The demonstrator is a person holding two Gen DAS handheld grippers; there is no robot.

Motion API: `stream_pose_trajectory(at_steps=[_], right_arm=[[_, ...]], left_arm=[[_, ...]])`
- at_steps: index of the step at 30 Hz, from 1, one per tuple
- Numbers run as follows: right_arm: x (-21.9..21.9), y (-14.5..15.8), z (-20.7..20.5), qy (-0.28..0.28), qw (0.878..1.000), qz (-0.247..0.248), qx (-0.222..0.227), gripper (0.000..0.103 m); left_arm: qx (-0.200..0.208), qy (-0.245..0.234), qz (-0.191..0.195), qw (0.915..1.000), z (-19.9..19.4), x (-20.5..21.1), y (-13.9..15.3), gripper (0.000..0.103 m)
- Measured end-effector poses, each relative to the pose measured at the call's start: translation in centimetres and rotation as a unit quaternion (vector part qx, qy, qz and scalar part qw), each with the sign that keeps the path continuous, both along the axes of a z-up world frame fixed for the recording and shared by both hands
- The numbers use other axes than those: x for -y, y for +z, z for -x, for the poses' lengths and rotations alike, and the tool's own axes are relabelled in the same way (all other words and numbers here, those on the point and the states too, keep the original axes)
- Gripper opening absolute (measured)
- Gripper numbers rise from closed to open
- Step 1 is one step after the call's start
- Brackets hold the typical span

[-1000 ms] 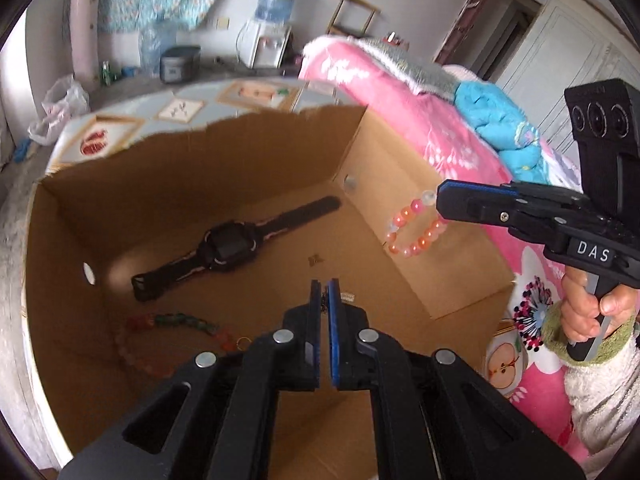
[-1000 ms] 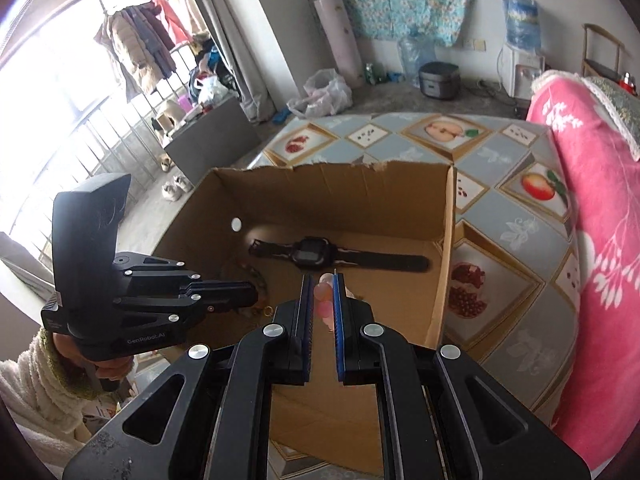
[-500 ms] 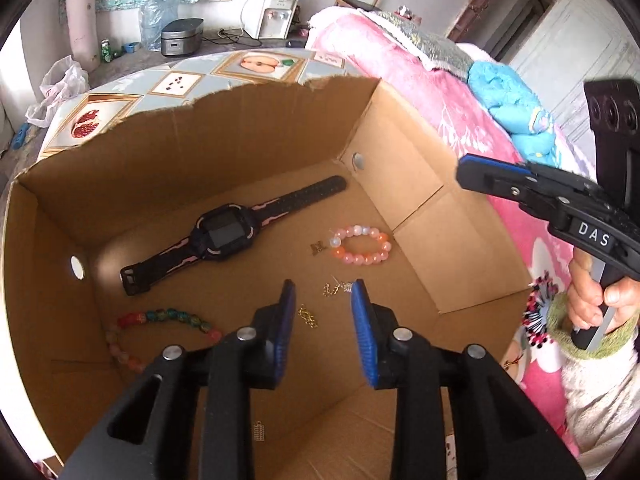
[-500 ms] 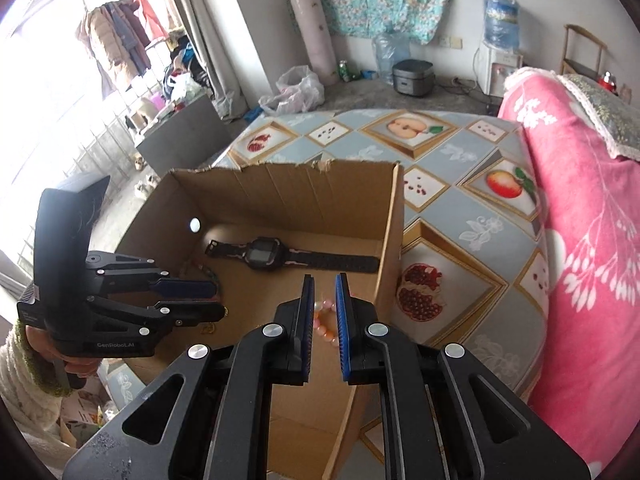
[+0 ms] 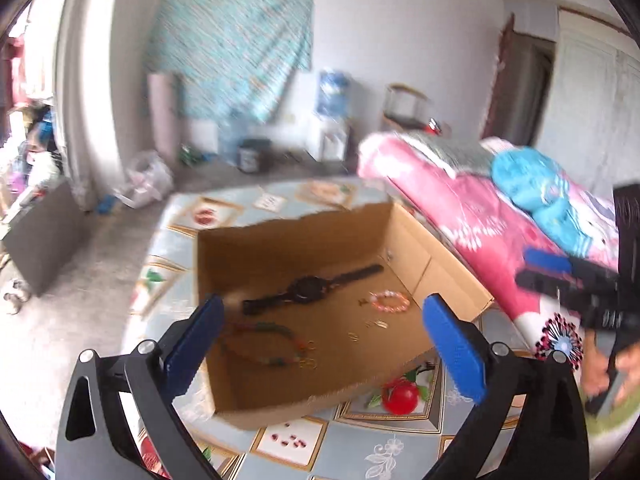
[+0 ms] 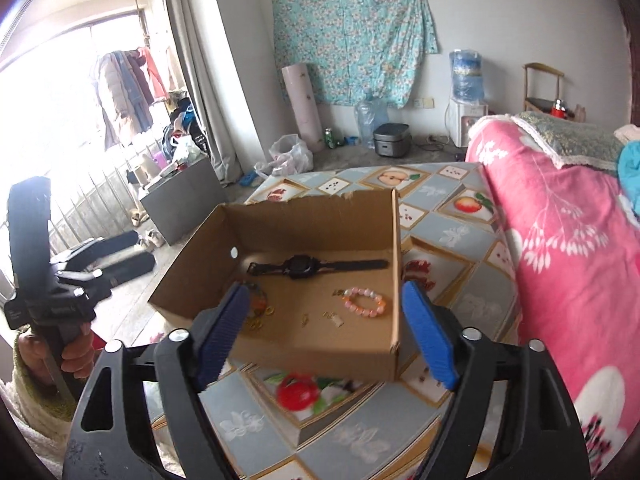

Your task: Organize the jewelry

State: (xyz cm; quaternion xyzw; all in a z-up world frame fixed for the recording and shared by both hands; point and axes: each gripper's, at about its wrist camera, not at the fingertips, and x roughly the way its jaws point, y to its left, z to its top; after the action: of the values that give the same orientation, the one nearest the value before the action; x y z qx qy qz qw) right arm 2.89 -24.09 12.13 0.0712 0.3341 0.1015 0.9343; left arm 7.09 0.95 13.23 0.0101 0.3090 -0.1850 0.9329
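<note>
Two grippers: left gripper [image 5: 322, 316] and right gripper [image 6: 326, 302], jaws just opened wide, nothing between them
Cardboard box [image 6: 304, 220]: on patterned tabletop [image 6: 460, 236]
Inside box: black watch [image 6: 302, 266], pink bead bracelet [image 6: 366, 302], dark bead strand [image 5: 260, 340], small gold pieces [image 6: 260, 318]

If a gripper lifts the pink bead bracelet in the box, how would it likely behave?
The pink bead bracelet is a loop of separate round beads, so it would probably sag, not hold shape. Smooth beads may slip from the pads. It looks light.
</note>
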Motion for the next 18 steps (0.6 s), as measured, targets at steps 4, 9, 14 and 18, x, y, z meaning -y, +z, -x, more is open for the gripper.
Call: stream_pose_trajectory(at_steps=[4, 9, 14, 18], right_arm=[[-2.0, -1.7, 2.0, -0.016, 1.000, 0.012, -0.018, 0.090], [-3.6, -3.3, 2.6, -0.044, 0.997, 0.042, -0.038, 0.095], [-4.7, -3.5, 2.6, -0.077, 0.992, 0.095, -0.024, 0.095], [-5.7, -3.8, 2.5, -0.088, 0.989, 0.118, -0.025, 0.095]], left_arm=[[-0.004, 0.014, 0.024, 0.9996, 2.2, -1.2, -0.6, 0.098], [-0.034, 0.105, -0.024, 0.9936, 3.1, -1.3, -3.0, 0.098], [-0.053, 0.157, -0.057, 0.9845, 4.0, -1.2, -4.5, 0.098], [-0.070, 0.183, -0.046, 0.9796, 4.1, -1.6, -5.3, 0.098]])
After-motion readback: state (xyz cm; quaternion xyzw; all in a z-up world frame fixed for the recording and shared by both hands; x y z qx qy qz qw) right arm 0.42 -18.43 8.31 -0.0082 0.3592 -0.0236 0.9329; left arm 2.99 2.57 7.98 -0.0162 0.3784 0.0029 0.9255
